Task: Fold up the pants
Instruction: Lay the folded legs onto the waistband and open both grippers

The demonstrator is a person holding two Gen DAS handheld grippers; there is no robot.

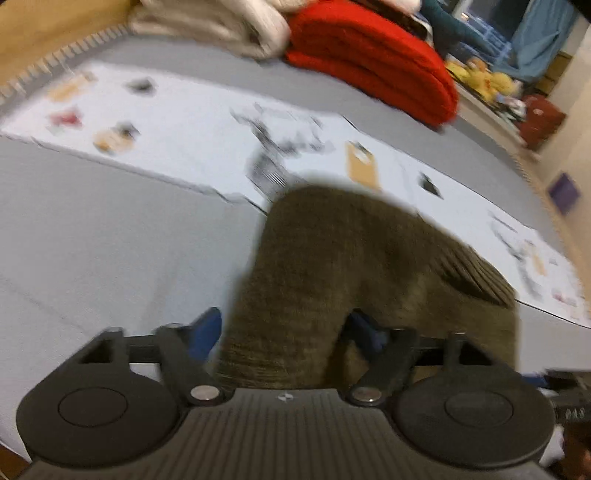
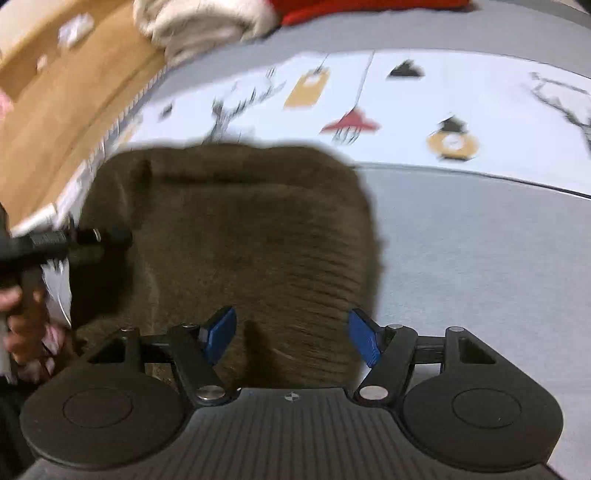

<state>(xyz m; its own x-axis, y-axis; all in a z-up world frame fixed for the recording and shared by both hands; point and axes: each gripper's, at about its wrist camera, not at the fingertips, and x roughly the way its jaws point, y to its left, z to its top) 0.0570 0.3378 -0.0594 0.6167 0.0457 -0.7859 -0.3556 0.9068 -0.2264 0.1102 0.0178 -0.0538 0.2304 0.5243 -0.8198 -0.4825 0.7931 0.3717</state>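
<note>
The pants [image 1: 354,273] — olive-brown, ribbed like corduroy — are seen bunched up on a grey mat [image 1: 92,240], directly in front of both grippers. In the left wrist view the cloth is humped between the blue pads of the left gripper [image 1: 288,332]; the pads are spread wide, and whether the fabric is actually pinched cannot be told, since the cloth hides the inner faces and the picture is blurred.

In the right wrist view the pants [image 2: 236,229] are spread as a broad mound reaching from the near edge up toward a white printed sheet [image 2: 461,92]. The right gripper [image 2: 291,336] is held with its fingers wide apart, the blue pads [image 2: 364,341] standing clear on either side of a fold of cloth, so nothing is clamped there. At the left edge of this view the other tool [image 2: 66,240] is seen lying against the side of the pants, with a hand [image 2: 26,317] wrapped around its handle.

Behind the printed sheet [image 1: 192,147] a red folded blanket [image 1: 373,59] and a cream folded blanket [image 1: 221,26] are stacked side by side, touching — both on the grey mat. A wooden floor [image 2: 59,110] is visible beyond the mat's edge.
</note>
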